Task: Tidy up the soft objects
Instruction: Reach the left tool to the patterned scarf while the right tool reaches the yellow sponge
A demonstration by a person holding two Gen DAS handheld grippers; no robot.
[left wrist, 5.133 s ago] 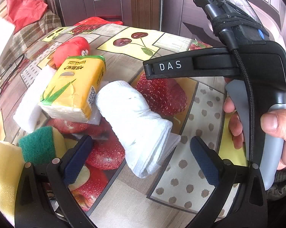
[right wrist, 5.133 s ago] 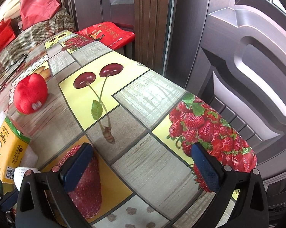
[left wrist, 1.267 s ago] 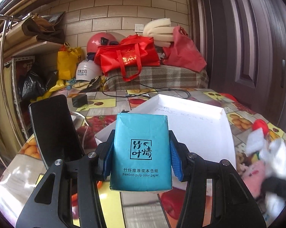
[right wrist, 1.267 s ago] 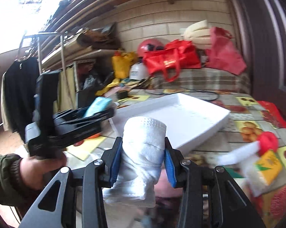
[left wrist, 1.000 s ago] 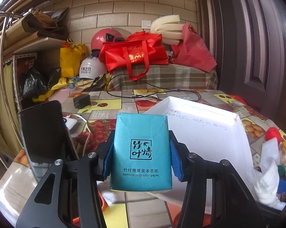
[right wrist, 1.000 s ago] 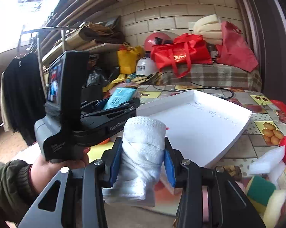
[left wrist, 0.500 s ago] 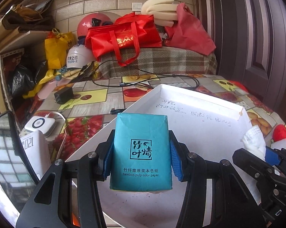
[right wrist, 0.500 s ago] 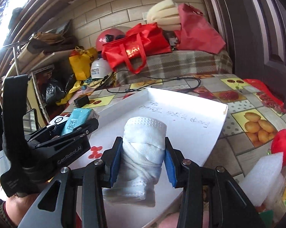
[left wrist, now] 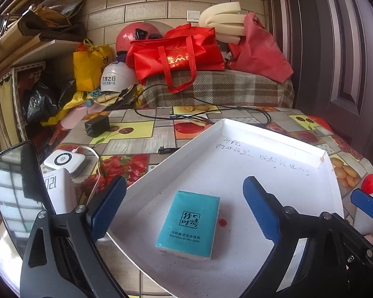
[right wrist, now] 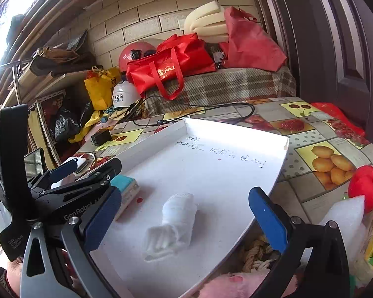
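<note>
Both items lay inside the white tray on the table: the teal tissue pack flat near the tray's near-left edge, the rolled white cloth beside it toward the near-right.

Risks, as judged from this position:
- The cloth roll was loosely wound; a claw finger brushing it on withdrawal could unroll it or drag it toward the tray's low rim.
- The two claws stood close together over the tray; a careless lift could knock one against the other.
- The tray was light and could shift if its rim were struck.

The left claw was spread wide, straddling the tissue pack without touching it. The right claw was likewise spread wide about the cloth, gripping nothing.
</note>
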